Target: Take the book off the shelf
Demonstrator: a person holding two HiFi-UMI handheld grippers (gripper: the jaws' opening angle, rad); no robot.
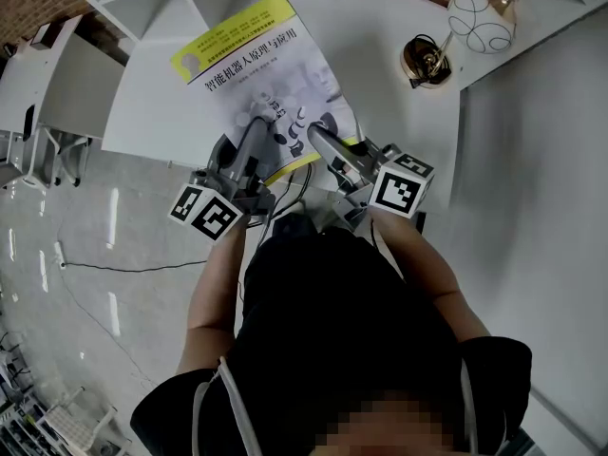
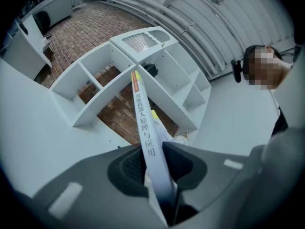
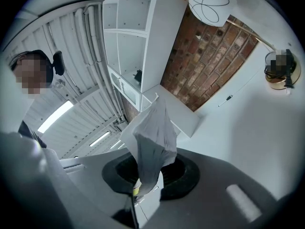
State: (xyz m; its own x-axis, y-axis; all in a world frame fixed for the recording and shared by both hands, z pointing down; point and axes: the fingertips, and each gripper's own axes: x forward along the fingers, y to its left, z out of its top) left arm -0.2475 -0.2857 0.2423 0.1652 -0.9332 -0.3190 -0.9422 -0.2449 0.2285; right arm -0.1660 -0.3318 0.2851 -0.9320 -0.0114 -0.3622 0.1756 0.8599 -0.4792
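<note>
On the book point(image 1: 255, 63), left gripper point(image 2: 152, 163) and right gripper point(image 3: 151, 171) clamp.

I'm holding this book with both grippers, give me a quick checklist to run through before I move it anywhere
1. Left hand-held gripper shut on the book: ok, its pads press the lower edge by the spine.
2. Right hand-held gripper shut on the book: ok.
3. Book out of the shelf: ok, it is over the table, apart from the shelf.
4. Lamp out of the way: ok, it stands apart, off to the right.
5. Book lifted off the table: cannot tell.
</note>
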